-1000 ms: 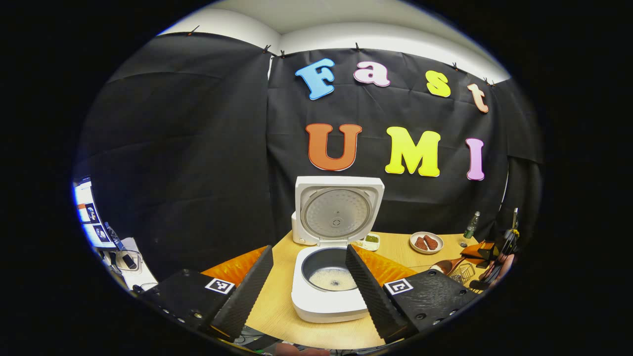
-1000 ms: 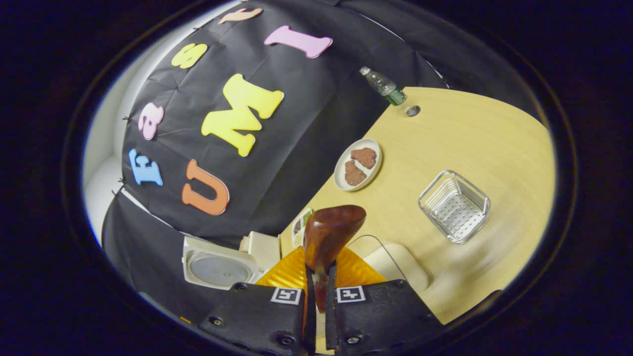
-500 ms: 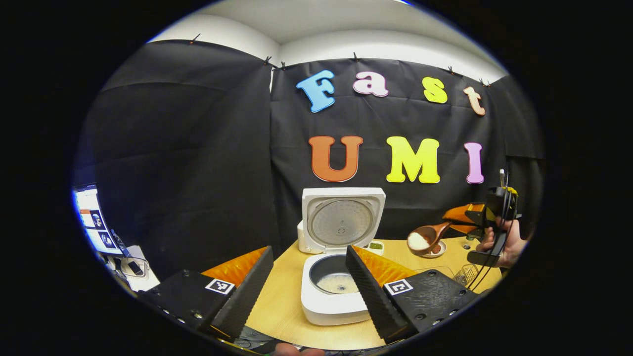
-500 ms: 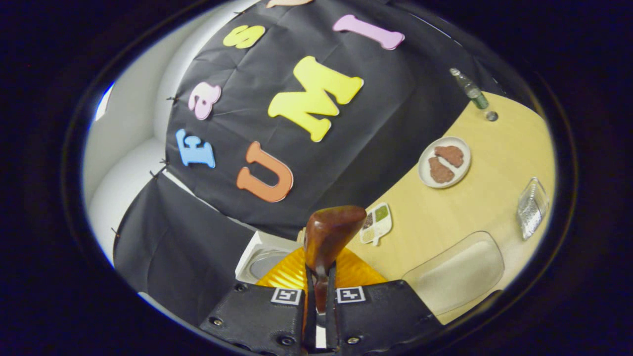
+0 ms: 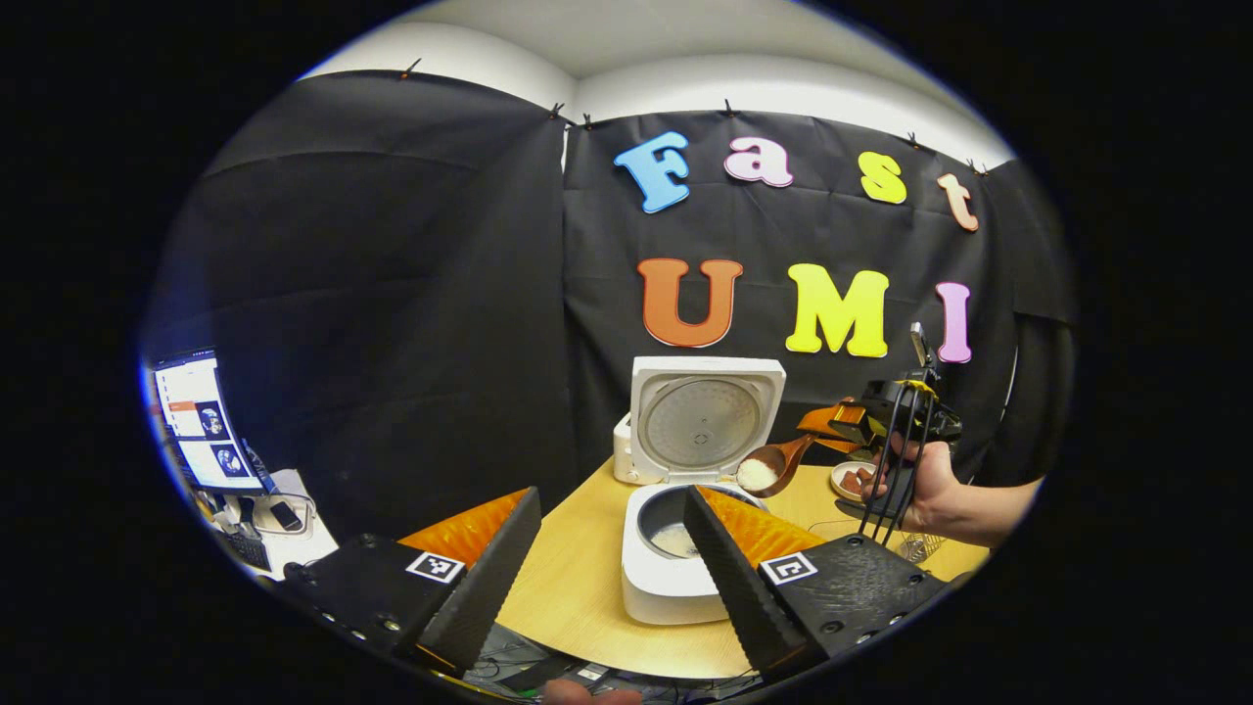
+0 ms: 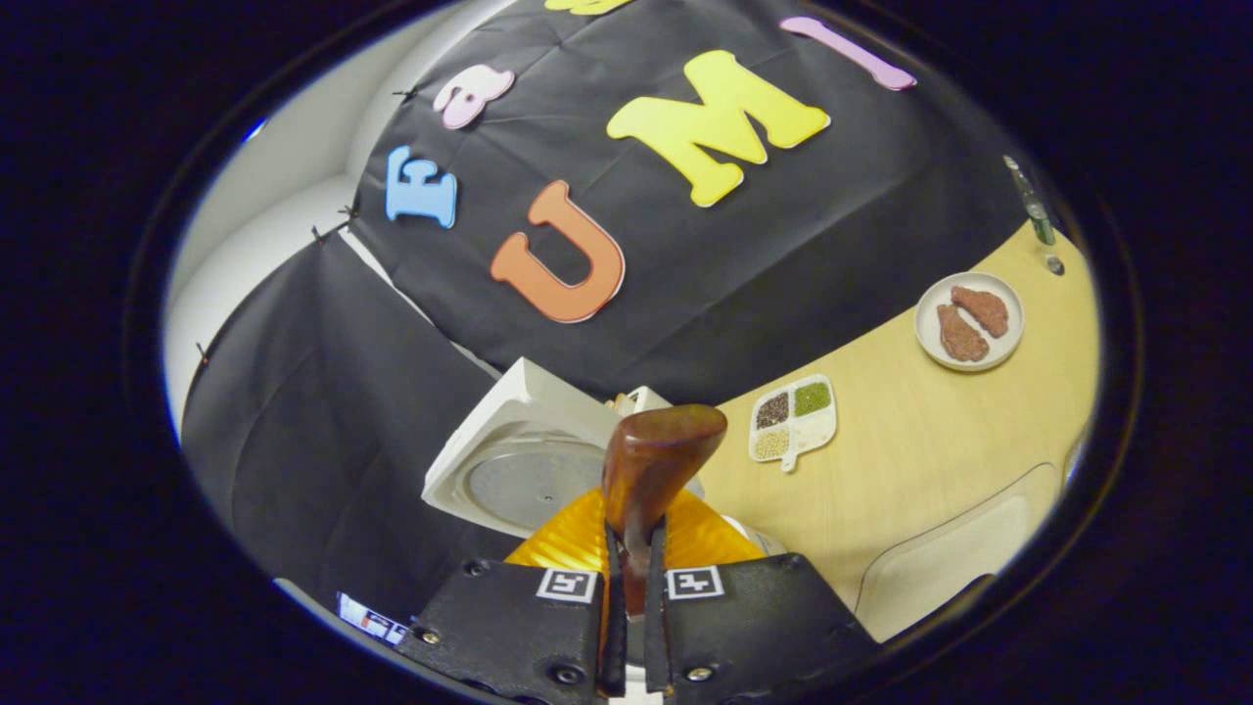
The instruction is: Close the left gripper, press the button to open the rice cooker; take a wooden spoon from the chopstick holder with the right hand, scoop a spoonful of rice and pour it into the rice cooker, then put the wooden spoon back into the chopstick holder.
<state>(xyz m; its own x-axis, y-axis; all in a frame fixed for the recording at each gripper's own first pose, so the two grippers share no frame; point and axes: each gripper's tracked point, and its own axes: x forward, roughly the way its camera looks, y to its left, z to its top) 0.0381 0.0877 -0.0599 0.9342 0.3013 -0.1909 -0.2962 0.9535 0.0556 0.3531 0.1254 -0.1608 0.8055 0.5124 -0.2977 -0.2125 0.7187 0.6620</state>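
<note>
The white rice cooker (image 5: 675,587) stands open on the wooden table, its lid (image 5: 707,423) upright and some rice in the inner pot (image 5: 673,537). My left gripper (image 5: 612,495) is open, its fingers framing the cooker from the near side with nothing between them. A hand holds my right gripper (image 5: 820,431) to the right of the cooker, shut on the handle of the wooden spoon (image 5: 768,470). The spoon's bowl carries white rice and hovers over the pot's right rim. In the right gripper view the spoon (image 6: 656,460) sticks out of the right gripper (image 6: 632,537), with the lid (image 6: 529,472) behind it.
A divided seasoning dish (image 6: 795,419) lies right of the cooker. Further right are a plate with two pieces of meat (image 6: 969,321) and a bottle (image 6: 1033,201). A clear rice container (image 6: 964,553) sits near the table's front edge. A monitor (image 5: 206,421) stands off the table at left.
The right gripper rose from the rice container with a spoonful of rice and carried it left, to just above the cooker's pot. The left gripper stayed open and shifted slightly.
</note>
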